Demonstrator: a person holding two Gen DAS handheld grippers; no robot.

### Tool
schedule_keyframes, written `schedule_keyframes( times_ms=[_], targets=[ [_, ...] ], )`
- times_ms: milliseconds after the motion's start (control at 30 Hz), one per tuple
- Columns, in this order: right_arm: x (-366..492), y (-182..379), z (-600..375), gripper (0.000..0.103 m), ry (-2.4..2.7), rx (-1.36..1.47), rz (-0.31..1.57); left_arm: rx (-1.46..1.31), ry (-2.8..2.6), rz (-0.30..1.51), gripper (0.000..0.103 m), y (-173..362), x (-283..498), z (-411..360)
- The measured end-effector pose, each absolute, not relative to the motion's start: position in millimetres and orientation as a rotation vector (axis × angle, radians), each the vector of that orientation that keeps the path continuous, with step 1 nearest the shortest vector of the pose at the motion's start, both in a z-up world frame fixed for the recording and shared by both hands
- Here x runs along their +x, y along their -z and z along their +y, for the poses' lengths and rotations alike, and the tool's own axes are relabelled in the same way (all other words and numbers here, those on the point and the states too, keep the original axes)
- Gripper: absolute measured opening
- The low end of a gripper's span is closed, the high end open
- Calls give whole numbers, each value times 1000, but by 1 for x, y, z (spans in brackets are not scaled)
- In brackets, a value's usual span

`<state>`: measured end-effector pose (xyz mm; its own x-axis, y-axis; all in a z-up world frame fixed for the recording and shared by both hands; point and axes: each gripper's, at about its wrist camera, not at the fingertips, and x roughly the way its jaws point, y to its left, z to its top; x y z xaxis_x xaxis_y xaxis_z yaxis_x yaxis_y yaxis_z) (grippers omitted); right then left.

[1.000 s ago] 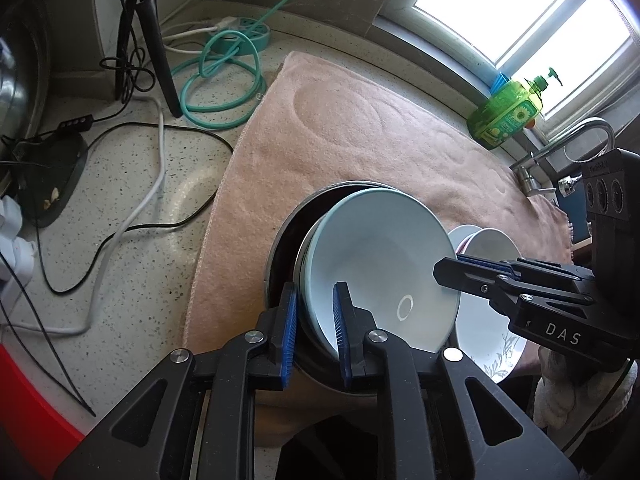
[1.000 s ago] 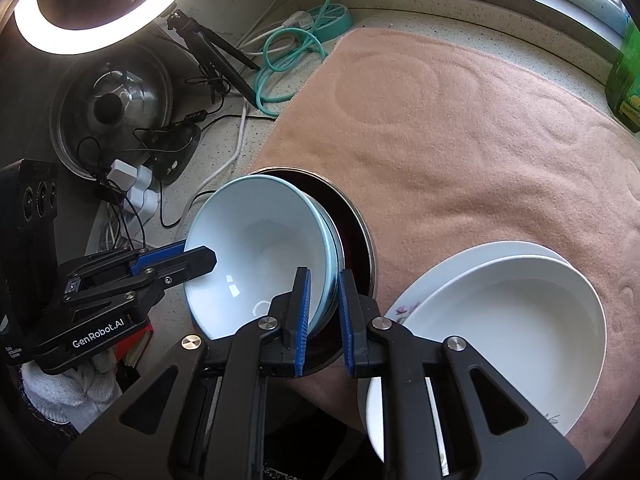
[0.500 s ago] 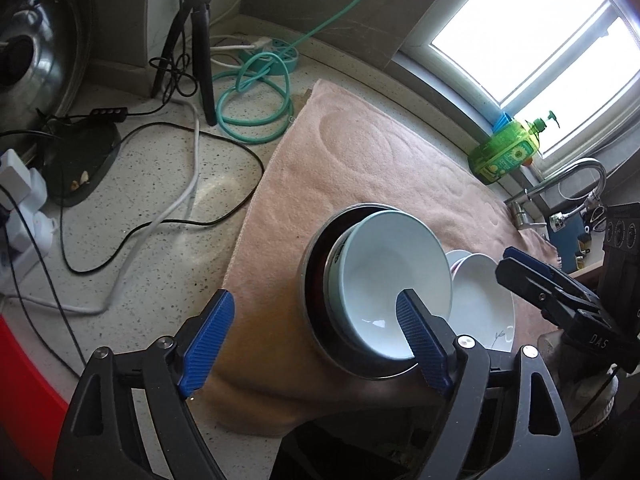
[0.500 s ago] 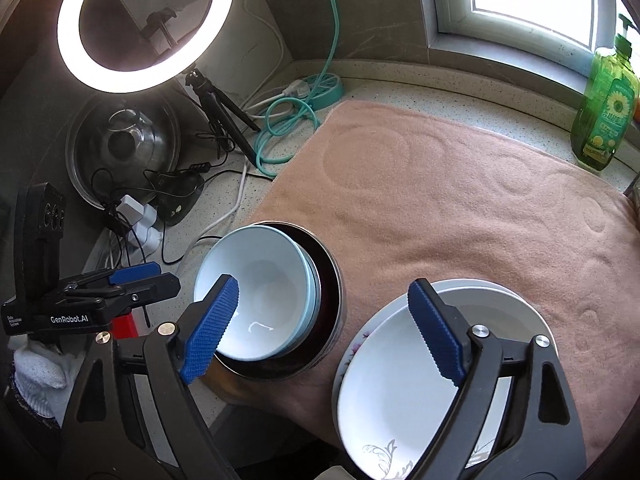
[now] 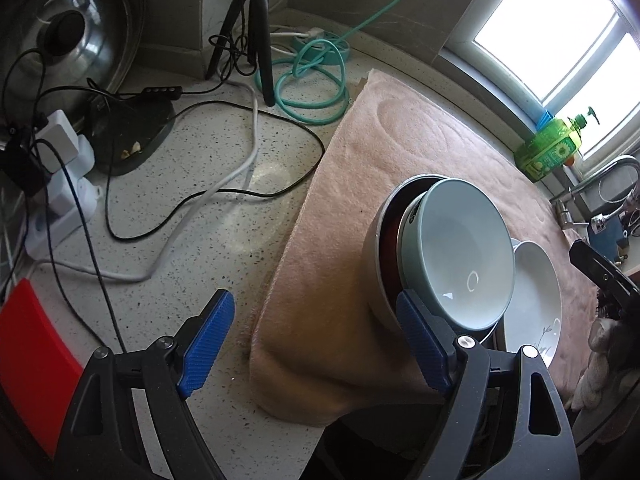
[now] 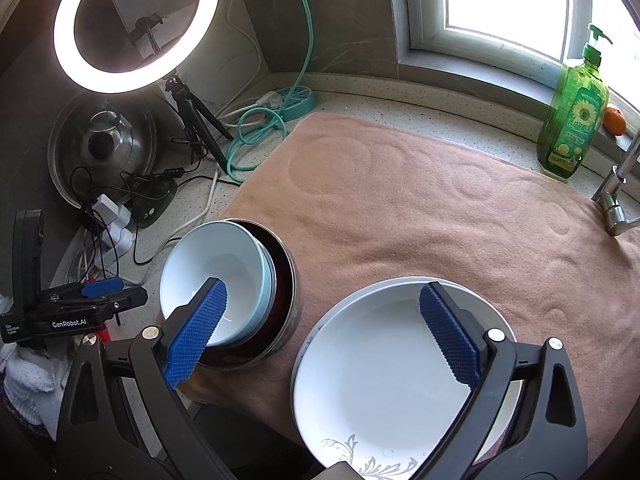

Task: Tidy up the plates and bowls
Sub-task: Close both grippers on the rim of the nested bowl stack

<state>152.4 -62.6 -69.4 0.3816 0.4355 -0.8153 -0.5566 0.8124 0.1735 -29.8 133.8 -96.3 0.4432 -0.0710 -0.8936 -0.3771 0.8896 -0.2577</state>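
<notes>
both grippers hung above the near edge of the pink towel [image 6: 420, 200] with nothing in them. the left gripper [image 5: 316, 344] had its blue pads spread wide, one over the speckled counter [image 5: 192, 248] and one in front of the bowl stack. the right gripper [image 6: 320, 334] was just as wide open, its pads straddling the gap between the bowls and the plates without touching either.

the pale blue bowls [image 6: 212, 280] sat nested and tilted inside a steel bowl [image 6: 286, 312] with a dark lining, resting on the towel's left part. just beside them on the right lay the white plates [image 6: 384, 364], at least two stacked, the top one with a grey floral print at its near rim.

judging by this, the bowls looked gathered and the plates piled, so the sorting seemed close to done, or between steps. a next move, if any, would likely call for settling the tilted bowls level, which would need a grip on the thin rim and a gentle touch so the glazed stack would not slide
</notes>
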Motion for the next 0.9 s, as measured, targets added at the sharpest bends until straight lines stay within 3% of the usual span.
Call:
schedule_keyframes(
  times_ms=[500,600,700,900],
  targets=[
    [168,95,-63,97,-626,-134,1091,-516,-157,1106,82,107,-25,128],
    [170,101,-59,88,-642,-137,1118,-512,-149,1107,80,108,-24,126],
    [171,105,-55,80,-653,-141,1134,-503,-141,1122,66,112,-22,123],
    [175,112,-49,65,-680,-130,1172,-539,-112,1121,54,114,-21,124]
  ],
)
